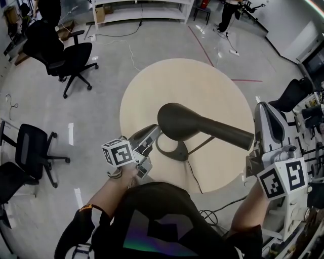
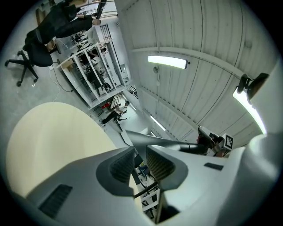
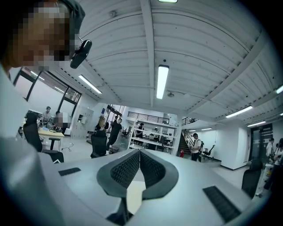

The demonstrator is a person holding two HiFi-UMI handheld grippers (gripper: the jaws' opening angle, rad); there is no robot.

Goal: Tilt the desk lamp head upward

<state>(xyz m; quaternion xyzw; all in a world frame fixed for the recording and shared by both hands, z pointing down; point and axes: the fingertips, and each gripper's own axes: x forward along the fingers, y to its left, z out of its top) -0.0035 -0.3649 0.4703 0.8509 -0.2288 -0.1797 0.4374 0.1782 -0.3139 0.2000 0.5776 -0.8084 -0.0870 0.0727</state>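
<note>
A dark grey desk lamp stands on the round beige table (image 1: 167,86). Its wide head (image 1: 177,119) points left, its thick arm (image 1: 228,132) runs right, and its flat base (image 1: 169,150) lies beneath. My left gripper (image 1: 156,132) meets the head's lower left rim. In the left gripper view the lamp head (image 2: 154,142) tapers down into the tips of that gripper (image 2: 140,150), whose pads sit a narrow gap apart on the rim. My right gripper (image 1: 264,105) is past the table's right edge, apart from the lamp. It points upward, shut and empty (image 3: 139,152).
The lamp's cable (image 1: 195,179) trails off the table's near edge. Two black office chairs (image 1: 66,55) (image 1: 30,146) stand on the floor to the left. White shelving (image 1: 142,10) is at the back, and cluttered equipment (image 1: 309,116) crowds the right side.
</note>
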